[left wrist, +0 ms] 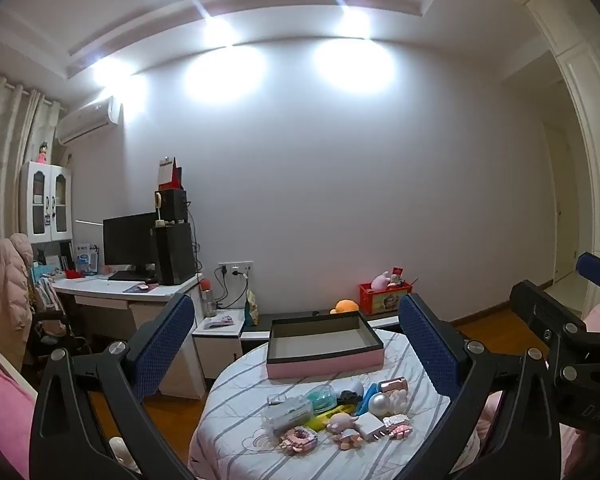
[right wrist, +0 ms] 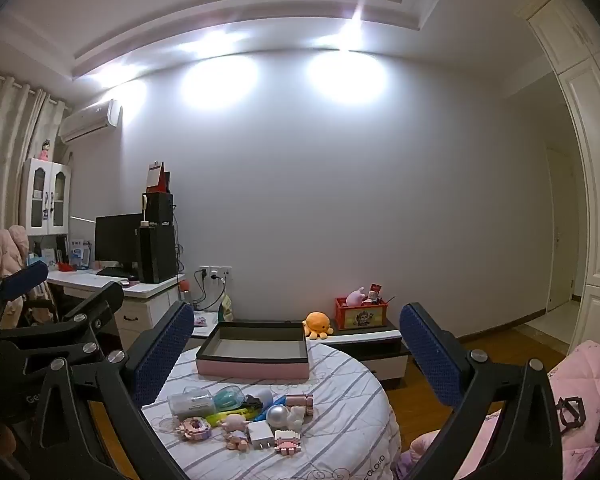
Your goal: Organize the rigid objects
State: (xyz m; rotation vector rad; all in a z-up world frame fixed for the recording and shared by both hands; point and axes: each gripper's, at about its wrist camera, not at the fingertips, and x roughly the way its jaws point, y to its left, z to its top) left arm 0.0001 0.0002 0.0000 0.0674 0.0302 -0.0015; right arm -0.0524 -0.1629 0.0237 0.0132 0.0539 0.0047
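The small toys and gadgets (right wrist: 240, 416) are sitting in a loose cluster on the near part of the round bench (right wrist: 340, 392), the empty tray (right wrist: 256, 354) just behind them. You're hovering the left gripper (left wrist: 296, 344) and right gripper (right wrist: 296, 344), both spread wide, nothing held. No pick started; next needs choosing one item. Cluster items are overlapping, several hard to identify.

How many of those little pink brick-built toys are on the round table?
2. One pink brick toy lies at the near left of the pile, the other pink brick toy at the near right beside the white charger. More may be hidden in the clutter.
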